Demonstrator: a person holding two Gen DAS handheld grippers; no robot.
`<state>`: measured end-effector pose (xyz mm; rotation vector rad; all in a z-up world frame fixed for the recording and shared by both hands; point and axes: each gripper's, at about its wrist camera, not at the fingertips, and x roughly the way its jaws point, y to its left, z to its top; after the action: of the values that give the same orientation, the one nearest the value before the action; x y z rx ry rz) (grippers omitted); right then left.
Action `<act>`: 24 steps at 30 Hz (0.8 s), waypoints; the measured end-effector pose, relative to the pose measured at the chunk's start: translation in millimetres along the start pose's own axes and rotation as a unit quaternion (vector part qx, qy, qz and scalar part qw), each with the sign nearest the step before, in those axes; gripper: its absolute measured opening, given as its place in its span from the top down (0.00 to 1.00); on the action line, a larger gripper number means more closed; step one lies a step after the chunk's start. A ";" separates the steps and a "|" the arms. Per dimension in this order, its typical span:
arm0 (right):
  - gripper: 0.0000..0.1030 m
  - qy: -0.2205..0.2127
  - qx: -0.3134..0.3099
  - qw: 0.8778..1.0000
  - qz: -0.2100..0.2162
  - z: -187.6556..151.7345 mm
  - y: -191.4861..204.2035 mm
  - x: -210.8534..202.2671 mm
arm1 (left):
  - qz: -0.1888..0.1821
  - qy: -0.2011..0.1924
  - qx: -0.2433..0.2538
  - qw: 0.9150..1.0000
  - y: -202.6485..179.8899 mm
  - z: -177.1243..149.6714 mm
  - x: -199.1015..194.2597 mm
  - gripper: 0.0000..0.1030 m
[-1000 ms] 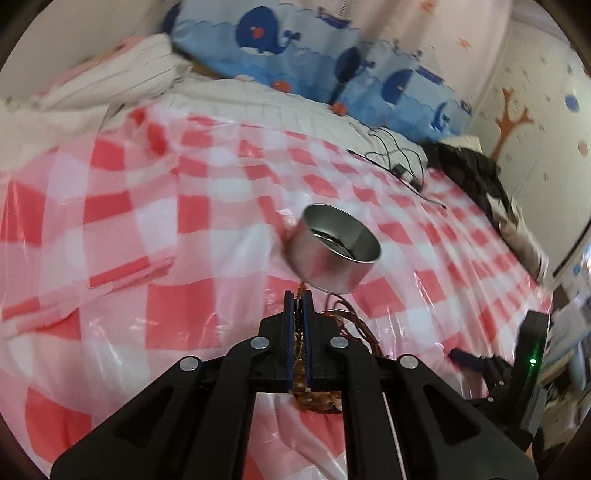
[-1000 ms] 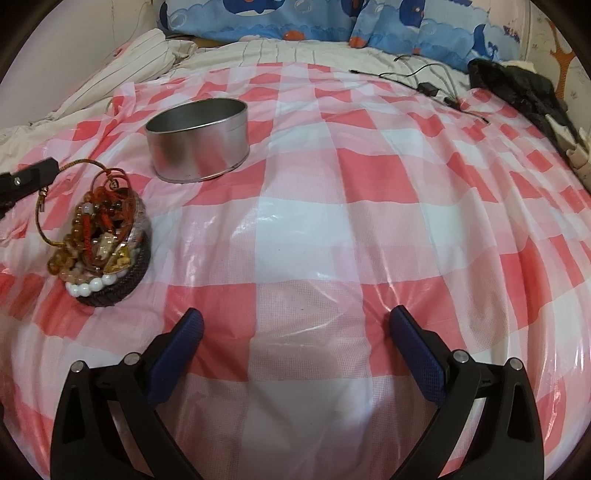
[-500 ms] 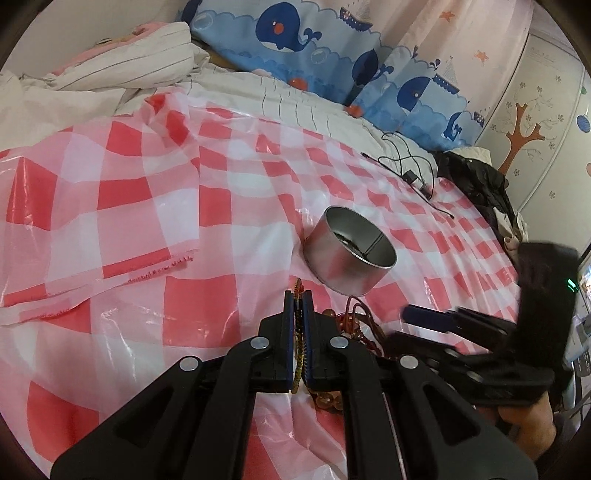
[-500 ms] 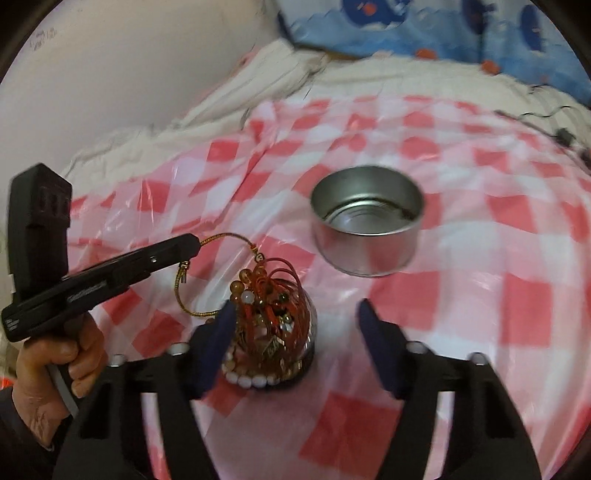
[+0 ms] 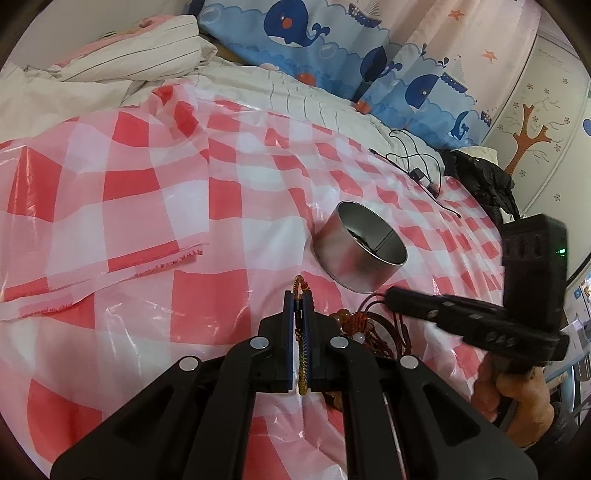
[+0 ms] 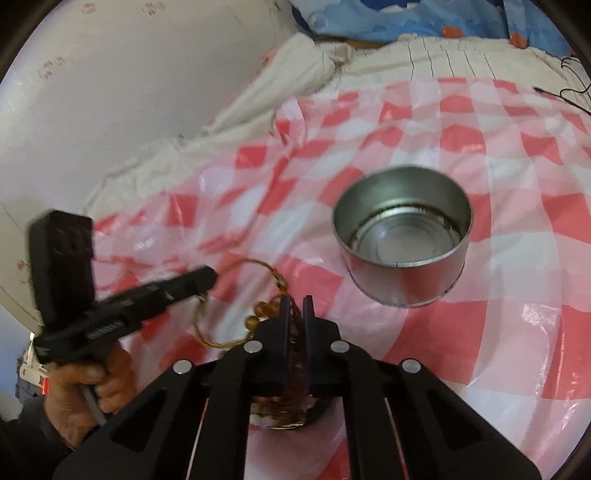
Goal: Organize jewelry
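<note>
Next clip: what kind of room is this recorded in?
Most likely a bedroom, perhaps a child's. The work surface is a bed with rumpled bedding under a checked plastic sheet, whale-print fabric lies behind it, and the wall carries a tree decal.

A bed (image 5: 258, 85) with whale-print pillows (image 5: 332, 48) stands beside a tree-decal wall (image 5: 535, 122).

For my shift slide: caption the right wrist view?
Right gripper shut on the jewelry pile, empty metal tin ahead on checked cloth.
</note>
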<state>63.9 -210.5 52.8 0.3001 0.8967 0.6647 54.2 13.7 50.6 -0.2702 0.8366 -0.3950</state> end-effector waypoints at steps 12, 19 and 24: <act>0.40 0.005 0.004 1.000 -0.028 0.9 -3.6 1.3 | 0.002 0.003 0.002 1.000 0.3 -1.7 1.3 0.96; 0.97 0.028 -0.006 0.999 -0.035 -4.7 -5.6 16.7 | 0.003 0.007 0.004 1.000 -0.9 -2.4 4.0 0.96; 0.98 -0.021 0.024 0.998 0.054 1.1 -4.8 -10.7 | 0.007 0.008 0.003 1.000 0.0 -2.8 4.6 0.96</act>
<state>62.0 -221.0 57.7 0.4064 0.8609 0.7351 54.9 11.5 45.7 -0.2557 0.8529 -0.3880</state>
